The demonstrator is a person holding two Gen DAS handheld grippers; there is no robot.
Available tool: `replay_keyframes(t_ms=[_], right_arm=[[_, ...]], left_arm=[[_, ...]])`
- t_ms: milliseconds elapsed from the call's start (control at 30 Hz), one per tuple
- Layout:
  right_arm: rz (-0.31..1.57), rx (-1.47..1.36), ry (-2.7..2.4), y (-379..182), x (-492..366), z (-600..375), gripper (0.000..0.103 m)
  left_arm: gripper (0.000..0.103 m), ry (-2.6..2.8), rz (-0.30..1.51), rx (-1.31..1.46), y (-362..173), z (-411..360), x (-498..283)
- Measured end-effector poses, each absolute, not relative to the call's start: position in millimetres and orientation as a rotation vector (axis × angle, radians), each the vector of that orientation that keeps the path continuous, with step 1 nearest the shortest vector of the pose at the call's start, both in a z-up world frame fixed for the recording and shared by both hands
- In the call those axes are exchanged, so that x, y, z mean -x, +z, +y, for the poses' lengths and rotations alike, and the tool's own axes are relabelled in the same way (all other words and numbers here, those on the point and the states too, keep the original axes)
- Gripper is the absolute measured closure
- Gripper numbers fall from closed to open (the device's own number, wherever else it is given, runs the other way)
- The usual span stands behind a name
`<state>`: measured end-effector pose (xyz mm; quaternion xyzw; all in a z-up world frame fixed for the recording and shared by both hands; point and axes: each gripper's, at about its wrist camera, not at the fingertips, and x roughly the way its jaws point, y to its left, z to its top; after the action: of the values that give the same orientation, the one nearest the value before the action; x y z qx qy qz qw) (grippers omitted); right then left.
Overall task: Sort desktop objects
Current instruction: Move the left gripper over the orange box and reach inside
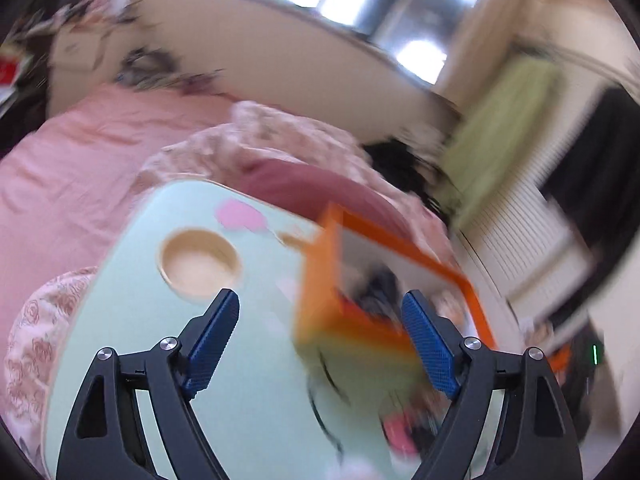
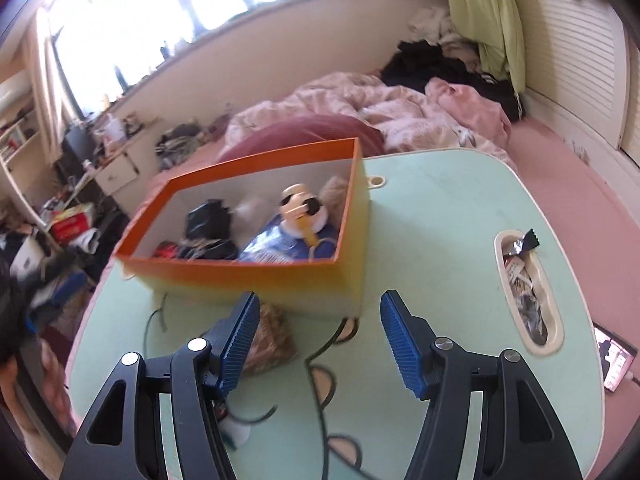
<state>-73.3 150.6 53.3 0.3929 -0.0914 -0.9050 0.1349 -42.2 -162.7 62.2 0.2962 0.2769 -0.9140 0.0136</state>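
Observation:
An orange-rimmed box stands on the mint-green lap table. It holds a plush doll in blue, a black item and other small things. My right gripper is open and empty, above the table in front of the box. A brown patterned object lies just beside its left finger. In the blurred left wrist view the box is close, just ahead and to the right of my open, empty left gripper.
An oval tray slot at the table's right holds wrappers and small bits. A round cup recess is at the table's left. A phone lies off the right edge. Pink bedding surrounds the table.

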Motion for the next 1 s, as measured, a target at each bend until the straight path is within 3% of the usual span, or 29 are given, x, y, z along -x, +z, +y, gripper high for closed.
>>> replay_keyframes(t_ms=[200, 367, 433, 467, 500, 567, 667, 767, 1000], right_arm=[[-0.295, -1.146, -2.582, 52, 86, 160, 0.039], [-0.588, -1.018, -2.535, 73, 94, 194, 0.033], [-0.559, -1.119, -2.546, 73, 116, 188, 0.033], [-0.507, -1.212, -2.531, 65, 132, 180, 0.037], [-0.473, -1.277, -2.521, 58, 141, 175, 0.052], [-0.494, -1.344, -2.462, 43, 150, 167, 0.068], [-0.462, -1.316, -2.459, 43, 139, 156, 0.068], [-0.363, -1.298, -2.486, 47, 125, 143, 0.068], [-0.372, -1.251, -2.505, 45, 111, 145, 0.067]], left_arm=[[0.020, -2.764, 1.074, -1.072, 39, -184, 99], [0.020, -2.751, 1.109, -1.088, 28, -182, 110], [0.020, -2.755, 1.066, -1.128, 24, -172, 117], [0.020, -2.757, 1.024, -1.153, 23, -166, 119], [0.021, -2.764, 0.982, -1.178, 22, -160, 121], [0.041, -2.769, 1.002, -1.207, 16, -154, 118], [0.051, -2.763, 1.065, -1.293, 6, -148, 112], [0.051, -2.791, 0.829, -1.243, 14, -125, 85], [0.050, -2.830, 0.855, -1.221, 16, -123, 49]])
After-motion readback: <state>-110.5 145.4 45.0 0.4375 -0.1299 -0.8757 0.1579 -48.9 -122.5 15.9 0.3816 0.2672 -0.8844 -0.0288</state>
